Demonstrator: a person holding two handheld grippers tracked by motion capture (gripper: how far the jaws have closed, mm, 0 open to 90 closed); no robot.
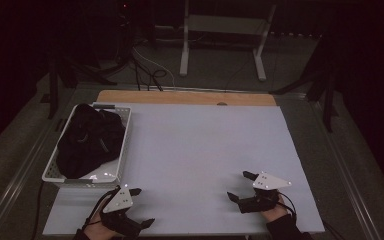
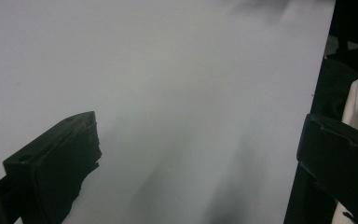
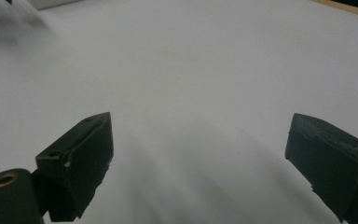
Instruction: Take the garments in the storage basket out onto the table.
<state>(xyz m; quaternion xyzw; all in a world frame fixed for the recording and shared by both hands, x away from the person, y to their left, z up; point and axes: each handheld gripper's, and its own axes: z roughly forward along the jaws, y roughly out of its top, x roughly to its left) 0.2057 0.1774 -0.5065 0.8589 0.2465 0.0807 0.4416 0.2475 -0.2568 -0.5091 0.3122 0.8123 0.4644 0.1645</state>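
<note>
My left tongs (image 1: 141, 206), black two-jawed with a grey three-cornered plate, sit lowest in the high view at lower left, jaws standing well apart and holding nothing. My right tongs (image 1: 239, 186), of the same build, rest at lower right, jaws likewise apart and empty. The heap of black cloth (image 1: 89, 140) lies in the white slotted plastic basket (image 1: 126, 137) at the left edge of the frame, directly above my left tongs and well apart from the right. The left hand is plainly the nearer. The basket's long axis runs from lower left up toward the frame's top. The white counter (image 1: 200, 150) between is bare, with a wooden strip (image 1: 185, 97) along its far edge. The room beyond is dark; a white metal frame (image 1: 222, 40) and cables (image 1: 150, 75) stand on the floor.
</note>
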